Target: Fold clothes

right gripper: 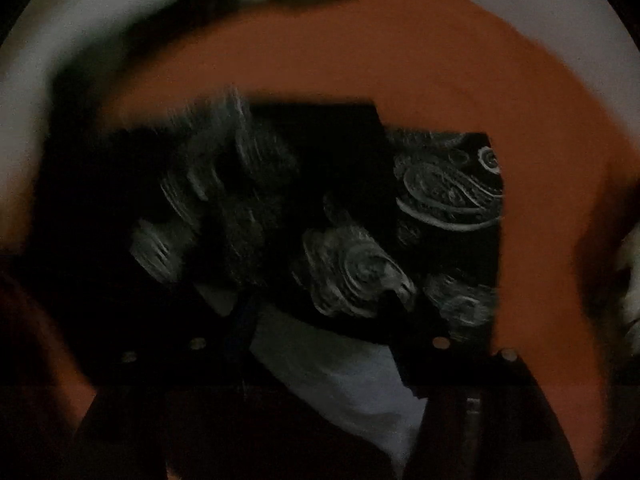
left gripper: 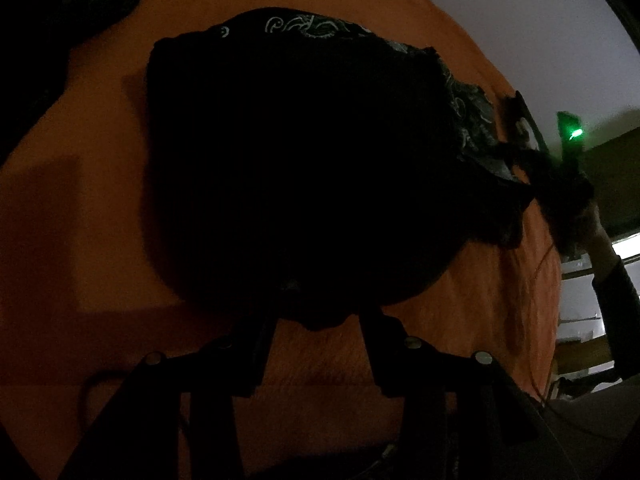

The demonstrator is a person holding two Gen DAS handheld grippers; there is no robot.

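L gripper [left gripper: 320,312] is sitting w/ jaws part-open around the near hem of the black paisley garment [left gripper: 304,152]; too dark to tell if it's pinching. R gripper [right gripper: 320,320] is blurred, jaws looking apart over the print. Garment is lying on the orange cover [left gripper: 80,200]. Probably light, floppy, non-slip; best grabbed at corners/hem.
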